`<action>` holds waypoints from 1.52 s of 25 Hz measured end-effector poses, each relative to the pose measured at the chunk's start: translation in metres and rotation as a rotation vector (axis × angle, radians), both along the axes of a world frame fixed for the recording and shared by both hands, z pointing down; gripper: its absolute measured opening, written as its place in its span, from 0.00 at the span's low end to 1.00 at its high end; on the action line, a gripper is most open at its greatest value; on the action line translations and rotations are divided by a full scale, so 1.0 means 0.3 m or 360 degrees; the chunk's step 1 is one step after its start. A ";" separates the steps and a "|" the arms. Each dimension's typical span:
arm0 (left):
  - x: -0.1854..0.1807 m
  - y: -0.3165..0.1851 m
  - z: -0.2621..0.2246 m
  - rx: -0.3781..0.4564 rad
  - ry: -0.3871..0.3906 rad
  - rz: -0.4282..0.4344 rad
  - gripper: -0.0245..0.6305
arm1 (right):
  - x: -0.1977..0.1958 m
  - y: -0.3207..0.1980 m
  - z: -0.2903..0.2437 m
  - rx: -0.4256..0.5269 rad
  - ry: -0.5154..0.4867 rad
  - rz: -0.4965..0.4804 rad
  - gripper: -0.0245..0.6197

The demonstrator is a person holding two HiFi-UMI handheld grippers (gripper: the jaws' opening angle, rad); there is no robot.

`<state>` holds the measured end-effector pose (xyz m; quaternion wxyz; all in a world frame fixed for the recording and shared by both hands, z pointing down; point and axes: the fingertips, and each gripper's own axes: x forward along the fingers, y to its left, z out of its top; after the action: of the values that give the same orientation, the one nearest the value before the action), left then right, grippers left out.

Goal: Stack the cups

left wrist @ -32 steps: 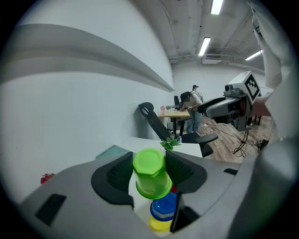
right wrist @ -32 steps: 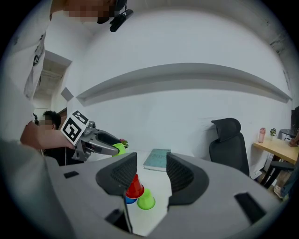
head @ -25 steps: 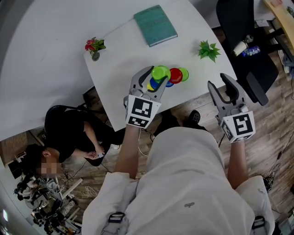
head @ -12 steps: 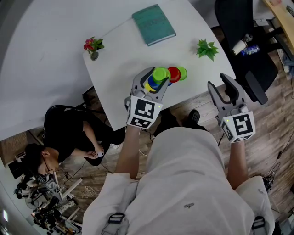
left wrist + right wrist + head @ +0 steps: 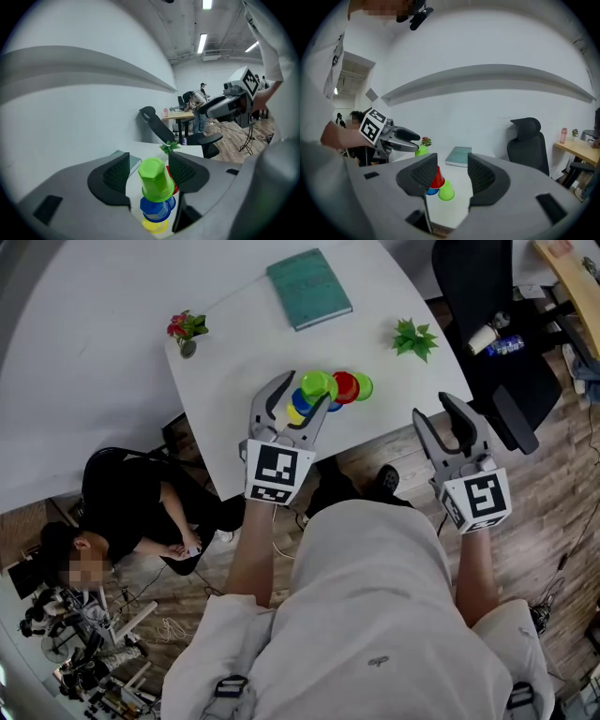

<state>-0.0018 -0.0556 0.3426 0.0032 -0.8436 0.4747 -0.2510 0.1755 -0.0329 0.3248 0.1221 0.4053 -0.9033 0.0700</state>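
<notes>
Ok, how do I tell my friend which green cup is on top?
Find the white table, then the bright cups near its front edge. The green cup sits upside down atop the blue cup and yellow cup; the other green cup stands on the table beside the red cup.

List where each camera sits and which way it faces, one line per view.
Head view: on the person's head, looking steeply down at the white table; shows torso, forearms, left gripper and right gripper.
Left gripper view: on the left gripper, looking along its jaws, which have just been opening with the top green cup between them; right gripper at right.
Right gripper view: on the right gripper, looking through open, empty jaws at the red cup; left gripper at left.
Shared: each gripper view shows the other gripper.
</notes>
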 end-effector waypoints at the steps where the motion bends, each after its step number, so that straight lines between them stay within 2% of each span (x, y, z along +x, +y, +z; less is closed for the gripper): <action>1: -0.006 0.009 -0.016 0.0025 0.0013 -0.0037 0.44 | 0.000 0.011 0.000 0.0002 0.0005 -0.0022 0.35; 9: 0.004 0.165 -0.100 0.0107 0.0136 -0.0221 0.43 | 0.011 0.106 -0.002 0.0031 0.0000 -0.0188 0.35; 14: 0.040 0.276 -0.084 0.0084 0.0227 -0.0311 0.37 | 0.039 0.156 0.011 -0.0001 -0.0028 -0.0254 0.30; 17: 0.072 0.330 -0.077 0.0061 0.0273 -0.0339 0.28 | 0.046 0.178 0.018 -0.0001 -0.0024 -0.0293 0.27; 21: 0.105 0.378 -0.106 0.0082 0.0335 -0.0336 0.19 | 0.027 0.199 0.013 0.0013 -0.0011 -0.0345 0.22; 27: 0.104 0.448 -0.119 0.0072 0.0358 -0.0306 0.12 | -0.040 0.229 -0.029 0.0059 -0.0002 -0.0409 0.16; 38: 0.025 0.525 -0.169 0.0133 0.0431 -0.0265 0.08 | -0.161 0.334 -0.112 0.0125 0.0050 -0.0402 0.06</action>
<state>0.0055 0.1018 0.2919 -0.0464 -0.8266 0.5491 -0.1144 0.1272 0.0674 0.2912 0.1282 0.2938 -0.9471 0.0122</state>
